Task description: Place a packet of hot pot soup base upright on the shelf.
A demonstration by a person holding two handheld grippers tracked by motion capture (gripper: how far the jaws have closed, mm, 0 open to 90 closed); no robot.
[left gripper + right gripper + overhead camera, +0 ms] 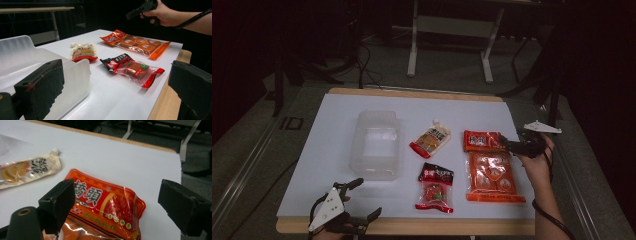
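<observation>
White worktop point(337, 150), set on a wooden table whose bare edge shows along the far and near sides; four packets and one container laid out on it.

Item 1: orange packet point(489, 167), large, red header with white characters, clear window showing round pieces; lies near the right edge of the worktop, header toward the far edge, running from about mid-depth toward the near edge; also seen in the left gripper view point(136, 43) and close up in the right gripper view point(107, 210).

Item 2: right gripper point(508, 143), held in a hand point(537, 162) that comes in along the right edge; jaws wide apart and straddling the header end of the orange packet, one on each side of it in the right gripper view; pads not pressing on the packet, nothing gripped; whether they touch the film cannot be told.

Item 3: left gripper point(364, 199), at the near left corner of the worktop; jaws wide open, nothing between them; just beside the near end of the container.

Item 4: clear plastic container point(376, 145), rectangular, left of centre.

Item 5: cream spout pouch point(430, 139), red bottom band, lying slanted at the centre, spout toward the far edge.

Item 6: black-and-red packet point(435, 187), clear window with a brown piece inside; near the near edge, between container and orange packet.
</observation>
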